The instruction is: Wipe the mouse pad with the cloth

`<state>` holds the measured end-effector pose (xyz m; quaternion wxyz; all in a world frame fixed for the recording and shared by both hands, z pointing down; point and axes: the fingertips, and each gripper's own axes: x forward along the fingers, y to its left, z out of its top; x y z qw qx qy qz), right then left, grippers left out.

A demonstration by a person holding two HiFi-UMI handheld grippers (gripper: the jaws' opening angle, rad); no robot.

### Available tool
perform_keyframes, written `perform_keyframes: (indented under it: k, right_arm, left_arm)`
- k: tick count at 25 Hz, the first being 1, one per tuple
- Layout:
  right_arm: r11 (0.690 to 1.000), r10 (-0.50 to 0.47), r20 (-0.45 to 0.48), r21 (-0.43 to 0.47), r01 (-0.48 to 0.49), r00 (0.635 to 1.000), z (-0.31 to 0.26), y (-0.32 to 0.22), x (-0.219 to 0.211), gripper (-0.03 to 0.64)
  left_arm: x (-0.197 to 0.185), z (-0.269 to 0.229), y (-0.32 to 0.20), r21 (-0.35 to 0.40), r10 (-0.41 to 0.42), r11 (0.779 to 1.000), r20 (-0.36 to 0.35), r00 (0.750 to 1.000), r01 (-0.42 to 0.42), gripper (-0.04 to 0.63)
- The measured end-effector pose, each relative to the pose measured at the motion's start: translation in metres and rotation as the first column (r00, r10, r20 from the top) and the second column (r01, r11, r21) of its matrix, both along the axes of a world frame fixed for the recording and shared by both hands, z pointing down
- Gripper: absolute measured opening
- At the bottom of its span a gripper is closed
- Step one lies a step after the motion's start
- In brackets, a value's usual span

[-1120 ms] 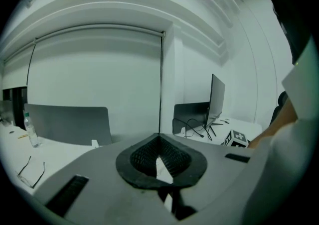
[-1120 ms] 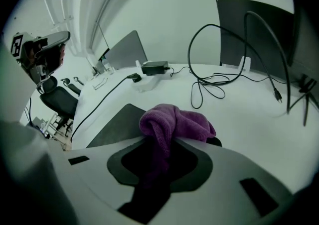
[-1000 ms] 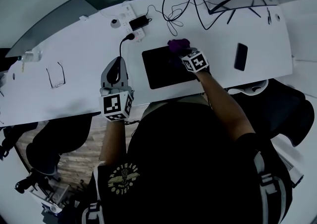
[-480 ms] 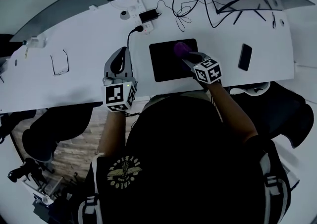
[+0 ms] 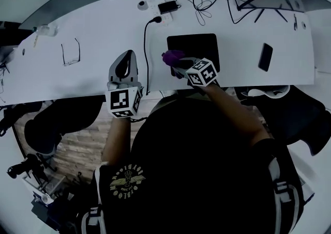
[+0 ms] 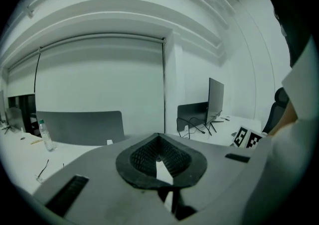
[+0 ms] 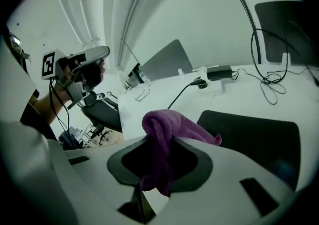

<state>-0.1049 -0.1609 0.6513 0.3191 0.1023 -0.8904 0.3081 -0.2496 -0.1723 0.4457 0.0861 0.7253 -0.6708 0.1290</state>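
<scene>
A white desk (image 5: 93, 72) bears mouse pad (image 5: 202, 46), cables (image 5: 207, 2), glasses (image 5: 71, 52).

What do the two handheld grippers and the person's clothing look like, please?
The left gripper and right gripper are light grey with dark pads, each bearing a white cube of black markers. The person's black shirt has a yellowish emblem.

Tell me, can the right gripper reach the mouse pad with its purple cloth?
Probably yes. The right gripper grips the purple cloth right by the mouse pad's edge, with nothing in between.
</scene>
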Motion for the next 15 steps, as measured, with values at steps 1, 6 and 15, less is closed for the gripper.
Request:
perform_keyframes:
  k: [1,6,15]
  right_arm:
    - [1.000,-0.002,0.000,-0.011,0.002,1.000,0.004,0.004,-0.004,0.094]
    - [1.000,0.019,-0.063,-0.018,-0.020,0.998,0.037,0.014,-0.010,0.094]
    - [0.984,0.176,-0.230,0.069,-0.164,0.957,0.068,-0.021,0.074,0.095]
  left_arm:
    - [-0.002,0.000,0.006,-0.004,-0.003,1.000,0.006,1.000,0.003,0.002]
    - [-0.019,-0.010,0.030,-0.002,-0.029,1.000,0.034,0.999,0.029,0.002]
    - [-0.019,-0.017,0.028,0.019,-0.017,1.000,0.024,1.000,0.017,0.002]
